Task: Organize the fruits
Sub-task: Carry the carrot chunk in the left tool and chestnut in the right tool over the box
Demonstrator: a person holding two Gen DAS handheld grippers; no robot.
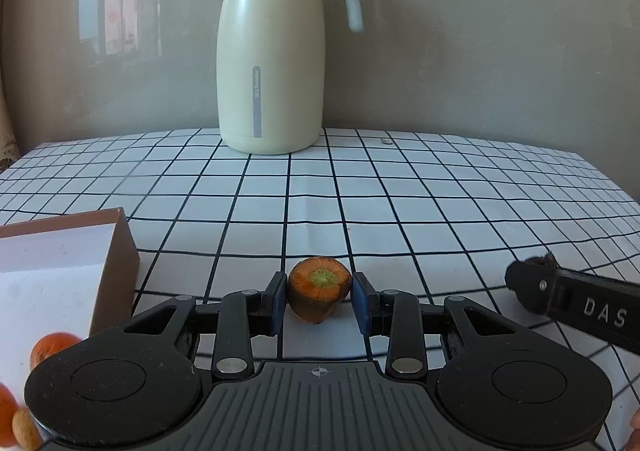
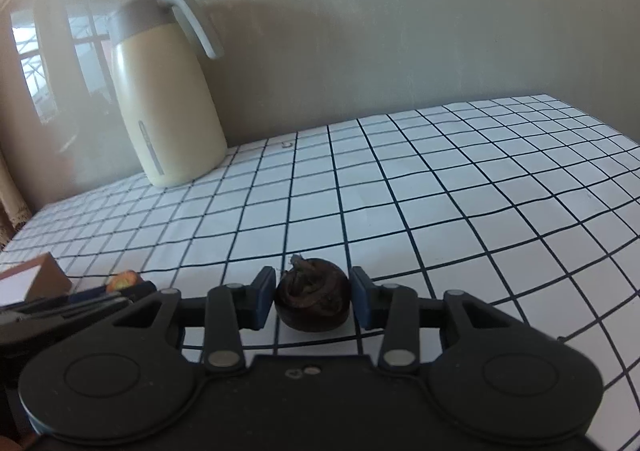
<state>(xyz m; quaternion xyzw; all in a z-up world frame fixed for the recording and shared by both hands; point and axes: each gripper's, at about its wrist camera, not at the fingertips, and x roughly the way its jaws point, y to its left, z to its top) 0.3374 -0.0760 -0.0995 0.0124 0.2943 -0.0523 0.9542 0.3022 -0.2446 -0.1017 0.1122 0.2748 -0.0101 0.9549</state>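
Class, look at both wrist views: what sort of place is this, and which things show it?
Probably a home kitchen or dining table: a cream thermos jug stands by the wall on a grid-patterned tablecloth, with a cardboard box nearby.

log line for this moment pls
left gripper: shut on carrot piece | right gripper: shut on dark round fruit | box: left

A home: thermos jug (image 1: 271,47) on a checked tablecloth (image 1: 440,187).

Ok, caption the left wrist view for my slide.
Left gripper closed on a carrot stub over the checked tablecloth, cardboard box at left, cream thermos jug behind.
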